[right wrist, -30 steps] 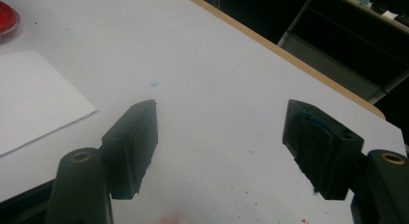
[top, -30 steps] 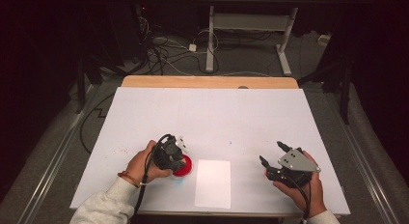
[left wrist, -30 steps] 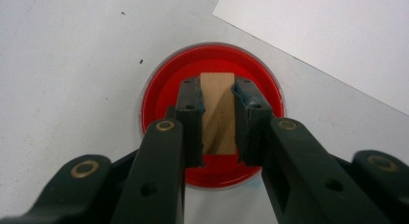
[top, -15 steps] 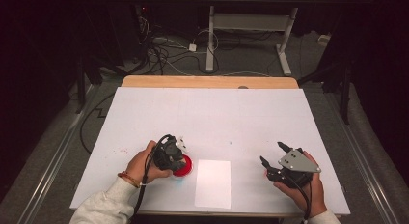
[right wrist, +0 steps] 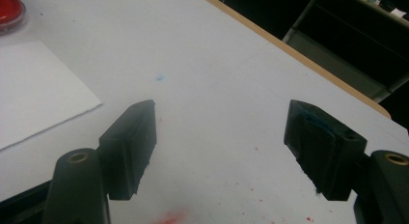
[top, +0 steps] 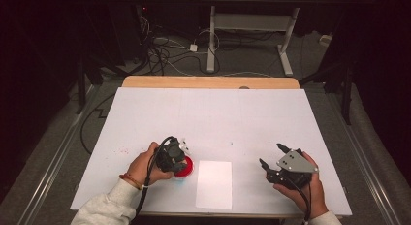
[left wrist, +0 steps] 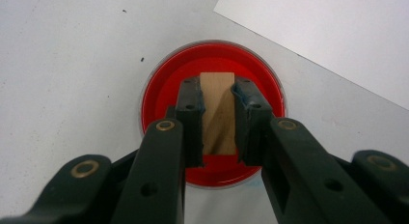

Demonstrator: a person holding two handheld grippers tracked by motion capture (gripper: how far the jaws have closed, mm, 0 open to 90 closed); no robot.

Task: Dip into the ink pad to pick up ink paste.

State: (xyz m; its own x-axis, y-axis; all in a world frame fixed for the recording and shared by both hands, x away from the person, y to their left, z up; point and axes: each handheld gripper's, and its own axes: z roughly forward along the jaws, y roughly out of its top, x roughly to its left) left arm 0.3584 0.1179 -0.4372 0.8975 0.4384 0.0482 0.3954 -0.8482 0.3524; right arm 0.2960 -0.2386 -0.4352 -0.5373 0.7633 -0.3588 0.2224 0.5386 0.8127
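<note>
A round red dish (left wrist: pixel 159 96) sits near the front edge of the white table; its rim also peeks out in the high view (top: pixel 189 166) and at the top left corner of the right gripper view (right wrist: pixel 8 9). My left gripper (left wrist: pixel 217 108) points down over the dish and is shut on a small wooden block (left wrist: pixel 217 113) that stands in it. In the high view the left gripper (top: pixel 175 156) covers most of the dish. My right gripper (top: pixel 272 156) rests at the front right, open, with nothing between its jaws (right wrist: pixel 219 142).
A white paper sheet (top: pixel 214 184) lies between the two hands at the front edge. Red and blue paint specks (right wrist: pixel 169 217) mark the table under the right gripper. A wooden strip (top: pixel 208 82) borders the table's far edge; cables and desk legs lie on the floor beyond.
</note>
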